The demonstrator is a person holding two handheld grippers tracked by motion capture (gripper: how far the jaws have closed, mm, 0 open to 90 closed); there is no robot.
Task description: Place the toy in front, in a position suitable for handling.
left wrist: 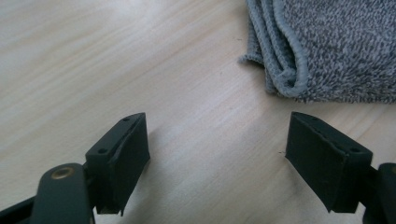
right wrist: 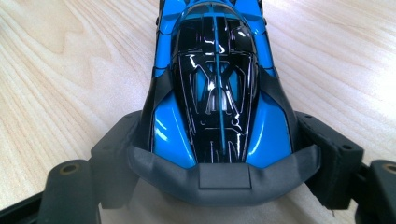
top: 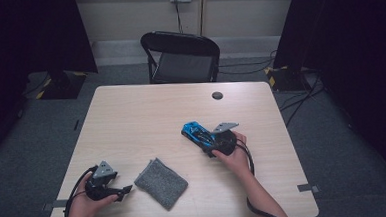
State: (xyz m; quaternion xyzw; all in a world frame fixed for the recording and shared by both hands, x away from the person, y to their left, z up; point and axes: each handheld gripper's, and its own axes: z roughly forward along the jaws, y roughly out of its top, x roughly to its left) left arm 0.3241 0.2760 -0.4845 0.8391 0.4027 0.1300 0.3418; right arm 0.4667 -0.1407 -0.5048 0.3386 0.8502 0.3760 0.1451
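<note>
The right gripper has its jaws clamped on either flank of the blue and black toy car, gripping it near one end, with the car's body stretching away from the jaws along the wooden table. The left gripper rests with jaws wide apart on nothing, the folded grey cloth just beyond them. A black chair stands behind the table on grey carpet.

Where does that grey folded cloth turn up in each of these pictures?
High view: the grey cloth lies near the table's front edge, just right of the left hand-held gripper.
Left gripper view: top right corner, beyond the open jaws.
Right gripper view: not in it.
Shared landmark: the pale wooden table.
</note>
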